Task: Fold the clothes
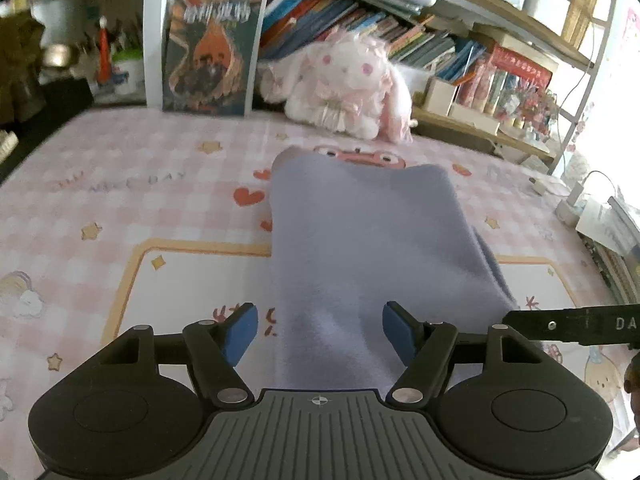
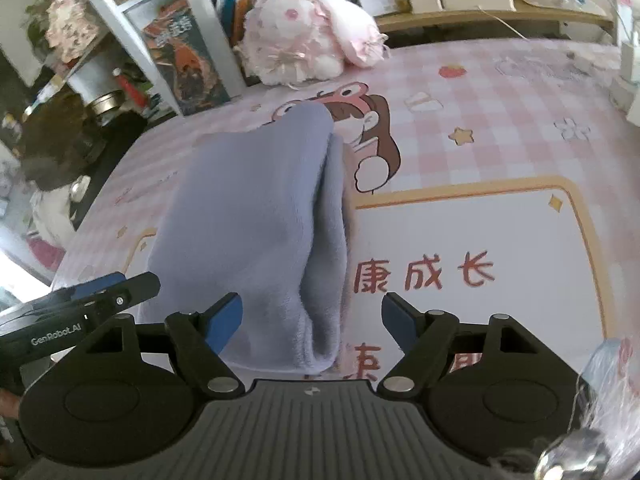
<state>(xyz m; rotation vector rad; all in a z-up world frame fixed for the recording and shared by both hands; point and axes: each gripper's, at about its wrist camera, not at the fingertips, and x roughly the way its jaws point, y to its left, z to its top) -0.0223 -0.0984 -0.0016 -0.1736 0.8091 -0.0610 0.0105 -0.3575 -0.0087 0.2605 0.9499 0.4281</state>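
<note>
Open mat on both sides, clutter along the back edge

The folded cloth (image 1: 360, 240) takes the middle of the mat (image 1: 100, 208); bare mat lies left and right of it. A plush rabbit (image 1: 344, 84), an upright book (image 1: 208, 48) and the bookshelf (image 1: 460, 28) block the far edge; chargers (image 1: 568, 200) crowd the right rim.

Pink checked mat (image 1: 120, 200), plush rabbit (image 1: 344, 80) beside upright book (image 1: 212, 48), crowded bookshelf (image 1: 460, 40) behind.

The lavender garment (image 1: 360, 240) looks like soft matt fleece, kinda fuzzy. The surface (image 1: 120, 184) has a smooth printed mat with a slight sheen. Both tongs (image 1: 320, 332) (image 2: 312, 320) are matt black plastic with blue pads (image 1: 242, 334) and shiny metal pivot pins (image 1: 232, 395). The plush bunny (image 1: 344, 84) is fluffy.
</note>
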